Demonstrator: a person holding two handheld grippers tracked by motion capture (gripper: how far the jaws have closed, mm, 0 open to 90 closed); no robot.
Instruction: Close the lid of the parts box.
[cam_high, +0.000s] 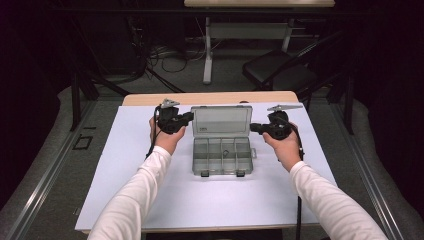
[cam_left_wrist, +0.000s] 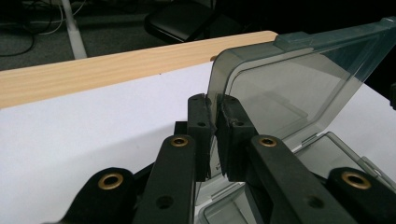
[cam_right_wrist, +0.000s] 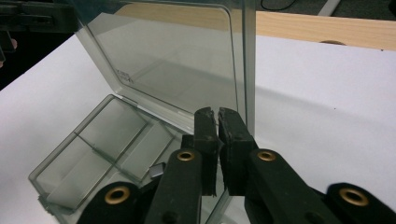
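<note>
The organiser box (cam_high: 222, 156) is moulded in smooth, glossy, smoke-tinted clear plastic. Beneath it a matt white sheet (cam_high: 125, 165) is laid; behind it, pale wood-grain tabletop (cam_high: 150, 99) is exposed.

open box between two tongs
the box (cam_high: 222, 156) sits mid tabletop (cam_high: 125, 190), lid (cam_high: 221, 121) raised behind its tray; left tongs (cam_high: 189, 117) at the lid's left edge, right tongs (cam_high: 253, 128) at its right.

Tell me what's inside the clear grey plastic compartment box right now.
The clear grey plastic compartment box looks almost empty: one small dark ring-like item lies in a middle compartment. The jaws in both gripper views cover the box's near corners.
</note>
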